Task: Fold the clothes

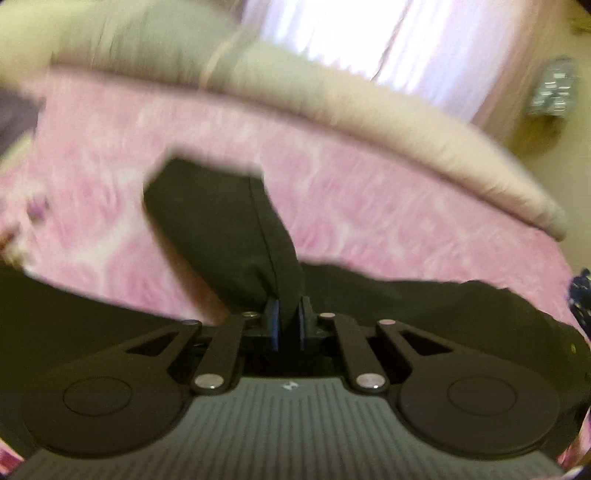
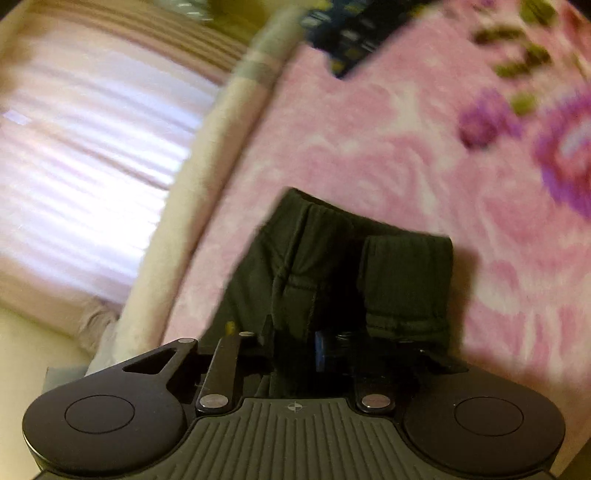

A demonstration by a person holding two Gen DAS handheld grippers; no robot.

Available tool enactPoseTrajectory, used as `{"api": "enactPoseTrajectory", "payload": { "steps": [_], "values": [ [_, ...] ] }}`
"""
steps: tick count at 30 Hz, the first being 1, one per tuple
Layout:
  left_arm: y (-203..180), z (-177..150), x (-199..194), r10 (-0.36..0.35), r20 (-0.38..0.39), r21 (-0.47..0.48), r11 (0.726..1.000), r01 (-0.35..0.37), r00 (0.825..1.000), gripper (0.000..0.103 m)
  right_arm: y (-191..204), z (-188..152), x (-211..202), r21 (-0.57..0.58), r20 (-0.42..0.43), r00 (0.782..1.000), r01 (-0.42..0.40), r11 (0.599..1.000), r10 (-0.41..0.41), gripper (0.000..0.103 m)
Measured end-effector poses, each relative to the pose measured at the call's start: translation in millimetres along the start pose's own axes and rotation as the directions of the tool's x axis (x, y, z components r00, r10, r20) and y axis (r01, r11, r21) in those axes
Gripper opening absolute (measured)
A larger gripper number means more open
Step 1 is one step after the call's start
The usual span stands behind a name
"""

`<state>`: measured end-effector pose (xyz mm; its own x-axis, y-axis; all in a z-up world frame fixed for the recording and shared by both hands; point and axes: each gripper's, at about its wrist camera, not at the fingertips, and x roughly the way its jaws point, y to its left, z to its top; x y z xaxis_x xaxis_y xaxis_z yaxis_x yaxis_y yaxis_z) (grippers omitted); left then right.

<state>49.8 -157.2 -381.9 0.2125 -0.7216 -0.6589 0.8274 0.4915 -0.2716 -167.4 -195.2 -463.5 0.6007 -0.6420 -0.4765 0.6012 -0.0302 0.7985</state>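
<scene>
Black cloth is pinched between the blue pads of the left claw [image 1: 289, 319], whose two fingers stand almost together with only the thin fabric between them. From the pads this part of the dark garment [image 1: 221, 225] rises and spreads forward as a lifted flap with one seam running down it. More of the same dark cloth lies low at both sides of the claw, on the pink bed cover [image 1: 388, 206]. Behind the cover runs a long cream roll of bedding [image 1: 369, 107], and behind that a bright curtain [image 1: 351, 33] lets in light.

In the right wrist view, the right claw [image 2: 295, 350] is also clamped on the dark garment [image 2: 295, 258]. Here the cloth is bunched in thick folds, so the jaws are partly hidden, but one blue pad [image 2: 320, 350] shows pressed against the fabric. The bundle reaches forward over the pink cover [image 2: 369, 147], which carries purple flowers at the right. A dark blue patterned cloth [image 2: 351, 33] lies farther off, at the top. Both views are blurred.
</scene>
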Motion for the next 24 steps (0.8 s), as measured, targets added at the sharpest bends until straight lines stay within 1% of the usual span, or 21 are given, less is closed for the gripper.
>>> {"api": "enactPoseTrajectory", "payload": {
  "steps": [1, 3, 4, 5, 7, 8, 9, 11, 12, 13, 14, 16, 17, 18, 19, 20, 21, 22, 24],
  "values": [
    [2, -6, -15, -0.007, 0.030, 0.024, 1.000, 0.006, 1.000, 0.007, 3, 0, -6, -0.025, 0.008, 1.000, -0.028, 0.999, 0.028, 0.016],
    [6, -18, -44, -0.022, 0.082, 0.064, 0.998, 0.017, 0.996, 0.007, 4, -2, -21, -0.062, 0.013, 0.994, -0.110, 0.992, 0.111, 0.016],
    [15, -31, -48, -0.021, 0.056, 0.041, 0.999, 0.019, 0.998, 0.007, -1, -5, -25, -0.072, 0.018, 0.995, -0.101, 0.992, 0.103, 0.016],
    [24, -45, -44, -0.014, 0.010, 0.020, 1.000, 0.014, 1.000, 0.008, -6, -7, -29, -0.082, 0.022, 0.996, -0.090, 0.993, 0.092, 0.016],
    [38, -71, -33, -0.002, -0.077, -0.029, 1.000, 0.000, 0.997, 0.009, -28, -13, -27, -0.041, -0.004, 1.000, -0.022, 0.999, 0.022, 0.016],
    [42, -80, -30, 0.000, -0.090, -0.056, 0.998, -0.005, 0.996, 0.010, -38, -16, -25, -0.011, -0.023, 1.000, 0.010, 1.000, -0.010, 0.017],
    [43, -85, -30, -0.001, -0.067, -0.086, 0.996, -0.005, 0.998, 0.010, -44, -18, -23, 0.015, -0.031, 0.999, 0.011, 1.000, -0.010, 0.018],
    [43, -83, -33, -0.025, -0.048, -0.153, 0.988, 0.017, 0.999, 0.011, -39, -17, -29, 0.008, 0.006, 1.000, -0.009, 1.000, 0.009, 0.039],
    [43, -79, -34, -0.050, -0.036, -0.182, 0.982, 0.042, 0.998, 0.016, -37, -17, -32, 0.004, 0.025, 1.000, -0.020, 1.000, 0.020, 0.046],
    [44, -74, -34, -0.066, -0.032, -0.195, 0.979, 0.059, 0.997, 0.018, -32, -16, -35, -0.012, 0.040, 0.999, -0.026, 1.000, 0.027, 0.055],
    [43, -69, -32, -0.065, -0.036, -0.196, 0.979, 0.057, 0.997, 0.018, -29, -15, -36, -0.021, 0.040, 0.999, -0.021, 1.000, 0.022, 0.055],
    [43, -64, -29, -0.050, -0.038, -0.198, 0.979, 0.042, 0.998, 0.018, -27, -11, -34, -0.016, 0.040, 0.999, 0.033, 0.999, -0.032, 0.054],
    [44, -65, -27, -0.049, -0.047, -0.203, 0.978, 0.038, 0.998, 0.018, -30, -10, -35, 0.000, 0.037, 0.999, 0.025, 1.000, -0.025, 0.054],
    [43, -66, -24, -0.041, -0.061, -0.195, 0.980, 0.028, 0.997, 0.014, -33, -10, -36, 0.025, 0.040, 0.999, 0.014, 1.000, -0.015, 0.054],
    [42, -67, -23, -0.034, -0.069, -0.186, 0.982, 0.020, 0.997, 0.007, -33, -8, -34, 0.033, 0.044, 0.999, 0.028, 0.999, -0.030, 0.028],
    [41, -67, -28, -0.036, -0.044, -0.172, 0.985, 0.028, 0.998, 0.007, -30, -6, -31, 0.010, 0.039, 0.996, 0.076, 0.997, -0.076, 0.018],
    [40, -66, -33, -0.038, -0.019, -0.158, 0.987, 0.034, 0.999, 0.006, -26, -5, -32, -0.018, 0.033, 0.995, 0.096, 0.995, -0.095, 0.018],
    [39, -66, -38, -0.040, 0.006, -0.144, 0.989, 0.041, 0.999, 0.006, -18, -3, -34, -0.053, 0.050, 0.995, 0.087, 0.995, -0.084, 0.017],
    [37, -66, -49, -0.046, 0.055, -0.116, 0.992, 0.052, 0.997, 0.006, 1, -6, -51, -0.149, 0.094, 0.995, 0.049, 0.988, -0.035, 0.016]
  ]
}}
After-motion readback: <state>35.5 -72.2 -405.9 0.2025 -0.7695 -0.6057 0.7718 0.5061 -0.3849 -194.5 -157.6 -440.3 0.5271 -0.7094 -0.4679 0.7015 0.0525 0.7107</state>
